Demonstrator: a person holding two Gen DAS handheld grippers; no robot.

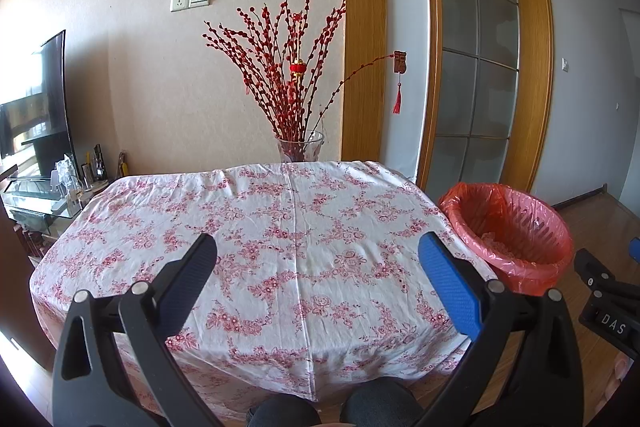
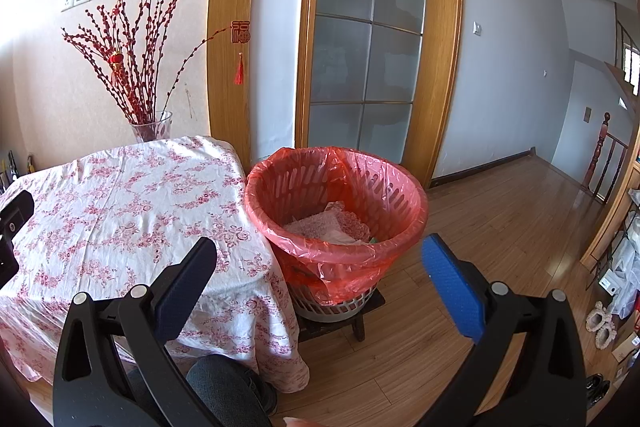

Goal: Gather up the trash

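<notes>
1. Left wrist view: the left gripper (image 1: 318, 259) hangs over the near half of the table, jaws spread wide with nothing between them. The floral tablecloth (image 1: 280, 227) has no loose trash on it that I can spot, just creases and the print. A glass vase of red branches (image 1: 300, 147) stands behind the far edge. The waste basket (image 1: 508, 227) with its red liner sits just beside the table's right side, and a bit of the other tool pokes in at the right edge.

2. Right wrist view: the right gripper (image 2: 320, 259) is also wide open and holding nothing, aimed roughly at the near rim of the basket (image 2: 336, 195). The trash (image 2: 328, 223) is already down inside: pinkish crumpled wrappers and something pale. The basket is perched on a small dark stool (image 2: 352, 319), touching the cloth overhang.

3. What could go wrong, my guess: looks basically done, so the risk is bumping. A finger catching the loose liner or nudging the rim could tip the basket off that little stool. Snagging the cloth could drag it.
</notes>
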